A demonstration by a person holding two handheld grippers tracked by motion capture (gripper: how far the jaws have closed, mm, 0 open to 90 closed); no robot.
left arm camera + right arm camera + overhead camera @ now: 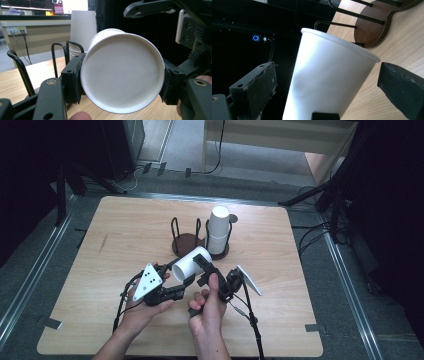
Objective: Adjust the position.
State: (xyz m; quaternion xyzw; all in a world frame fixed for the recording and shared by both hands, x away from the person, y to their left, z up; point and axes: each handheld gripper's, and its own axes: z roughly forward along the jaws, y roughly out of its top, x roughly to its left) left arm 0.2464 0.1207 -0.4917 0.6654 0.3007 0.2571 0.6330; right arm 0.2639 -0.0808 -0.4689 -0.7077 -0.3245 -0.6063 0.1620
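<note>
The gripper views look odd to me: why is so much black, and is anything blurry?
Left gripper view: the cup is sharp and evenly lit, with dark gripper parts behind it. Right gripper view: its cup is shaded on one side against an unlit room; the near jaws are soft. High view: table bright, surroundings dark.

No text, label, brand or number can be read anywhere. The white paper cup is plain on its base and its wall, with no print. Behind the stack of cups in the left gripper view, bright monitor screens glow at the top edge, but whatever is on them is too blurred to make out. The grey three-cornered plate on the left hand-held gripper carries a few dark dots, not letters. In the right gripper view a small blue ring light glows in the dark left of the cup; it is a plain circle, not a readable sign.
</note>
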